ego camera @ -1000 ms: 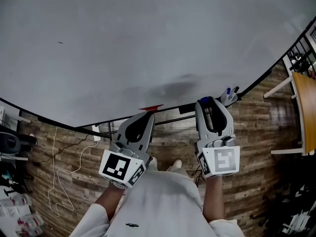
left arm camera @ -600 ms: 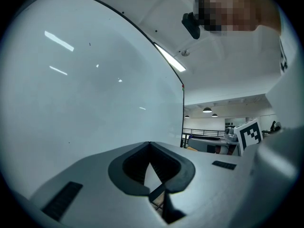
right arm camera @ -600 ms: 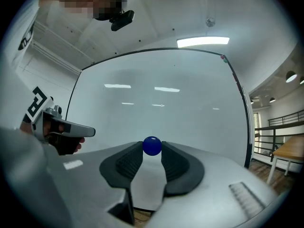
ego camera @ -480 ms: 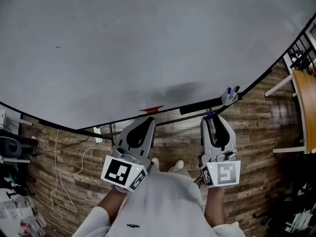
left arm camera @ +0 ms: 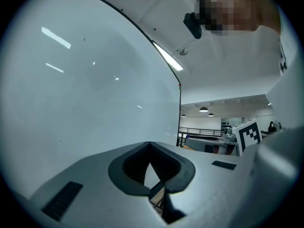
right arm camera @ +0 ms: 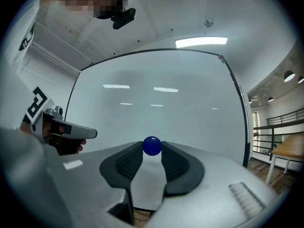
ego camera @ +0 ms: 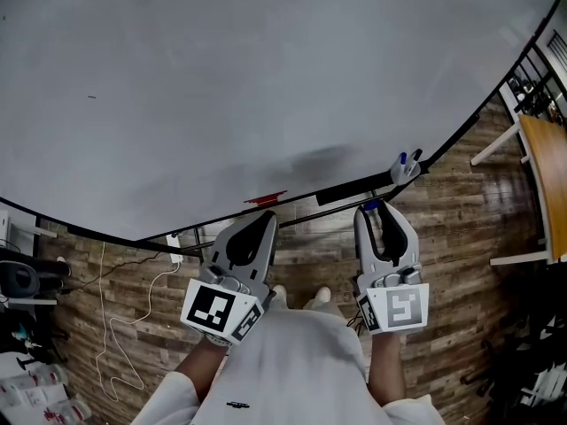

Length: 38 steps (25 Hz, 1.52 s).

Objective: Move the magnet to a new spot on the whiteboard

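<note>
Magnet (right arm camera: 152,146) in right tool (right arm camera: 152,149); whiteboard (ego camera: 266,78), markers (ego camera: 406,165) ahead.

Looks like a big open-plan office or studio space to me. There's a huge whiteboard (ego camera: 266,78), a wood-plank floor (ego camera: 461,211) and a wooden table (ego camera: 545,184) off to the side. Strip light (right arm camera: 201,42) overhead, with pendant lamps (left arm camera: 203,109) and a metal railing (right arm camera: 278,122) farther back.

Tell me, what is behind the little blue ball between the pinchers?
The whiteboard is behind the magnet. It is plain white with a few light reflections. The patch right behind the magnet is covered, so that bit cannot be seen.
</note>
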Available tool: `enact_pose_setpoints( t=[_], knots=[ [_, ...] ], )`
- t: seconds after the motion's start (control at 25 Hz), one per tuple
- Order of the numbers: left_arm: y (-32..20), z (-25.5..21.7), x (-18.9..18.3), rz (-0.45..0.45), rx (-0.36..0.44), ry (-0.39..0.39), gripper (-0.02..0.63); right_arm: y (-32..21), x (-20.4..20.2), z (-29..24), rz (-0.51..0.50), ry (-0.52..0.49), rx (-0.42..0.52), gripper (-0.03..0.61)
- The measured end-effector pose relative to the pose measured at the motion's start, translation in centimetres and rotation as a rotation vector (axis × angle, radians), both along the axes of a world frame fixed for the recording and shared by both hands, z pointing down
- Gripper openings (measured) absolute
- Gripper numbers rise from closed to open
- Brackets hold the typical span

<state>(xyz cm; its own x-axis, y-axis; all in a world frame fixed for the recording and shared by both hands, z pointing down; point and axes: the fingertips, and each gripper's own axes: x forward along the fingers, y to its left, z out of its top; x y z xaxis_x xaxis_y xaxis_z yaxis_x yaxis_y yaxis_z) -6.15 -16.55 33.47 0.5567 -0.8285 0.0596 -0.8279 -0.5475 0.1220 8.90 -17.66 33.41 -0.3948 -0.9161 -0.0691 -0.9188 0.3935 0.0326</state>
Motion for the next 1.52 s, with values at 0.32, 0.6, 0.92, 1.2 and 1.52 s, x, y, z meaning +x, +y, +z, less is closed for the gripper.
enact_pose_setpoints(
  t=[0.32, 0.6, 0.92, 1.2, 1.52],
  knots=[
    [-0.7, -0.4, 2.6, 0.068, -0.001, -0.012, 0.006, -1.1, 1.9, -2.9, 0.047, -0.003, 0.053, 0.13],
    [-2.0, -1.4, 4.5, 0.104, 0.021, -0.025, 0.006, -3.0, 3.6, -5.1, 0.081, -0.002, 0.08, 0.13],
    [-3.8, -2.5, 6.0, 0.105, 0.035, -0.024, 0.006, -6.3, 5.3, -7.8, 0.089, -0.009, 0.106, 0.13],
    [-4.4, -3.3, 6.5, 0.092, 0.058, -0.019, 0.006, -8.6, 5.8, -8.8, 0.084, -0.009, 0.131, 0.13],
    [-6.5, -3.6, 7.5, 0.091, 0.055, -0.016, 0.006, -12.6, 5.5, -10.4, 0.068, 0.001, 0.14, 0.13]
  ],
)
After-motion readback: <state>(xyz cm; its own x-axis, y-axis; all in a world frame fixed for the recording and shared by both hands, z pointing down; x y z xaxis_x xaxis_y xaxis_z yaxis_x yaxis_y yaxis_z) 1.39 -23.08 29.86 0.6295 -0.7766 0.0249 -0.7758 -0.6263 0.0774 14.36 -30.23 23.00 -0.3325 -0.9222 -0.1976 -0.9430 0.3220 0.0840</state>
